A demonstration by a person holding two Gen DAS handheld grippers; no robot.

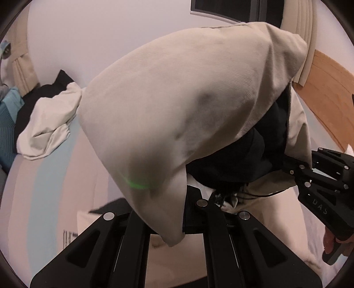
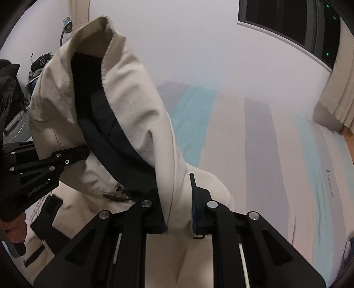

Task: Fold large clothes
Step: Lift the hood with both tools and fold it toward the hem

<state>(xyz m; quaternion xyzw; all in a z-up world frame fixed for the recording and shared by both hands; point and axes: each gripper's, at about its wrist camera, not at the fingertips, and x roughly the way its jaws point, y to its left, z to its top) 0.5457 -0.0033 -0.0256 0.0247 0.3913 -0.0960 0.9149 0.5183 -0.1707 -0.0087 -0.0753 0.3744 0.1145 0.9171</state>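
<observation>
A large beige jacket [image 1: 177, 99] with a black lining [image 1: 239, 155] hangs lifted above the bed. It fills the left wrist view and drapes over my left gripper [image 1: 174, 221], which is shut on its fabric. My right gripper [image 1: 292, 165] comes in from the right and pinches the jacket edge there. In the right wrist view a fold of the jacket [image 2: 132, 99] runs down between the fingers of my right gripper [image 2: 178, 210], shut on it. My left gripper [image 2: 85, 152] holds the garment at the left. The black lining [image 2: 99, 124] shows inside the raised collar.
Below lies a bed sheet [image 2: 254, 144] striped pink, light blue and grey. A heap of cream clothes [image 1: 48, 124] and dark clothes sits at the far left of the bed. A wooden board [image 1: 327, 93], curtains [image 2: 340, 93] and a dark window [image 2: 283, 20] border the room.
</observation>
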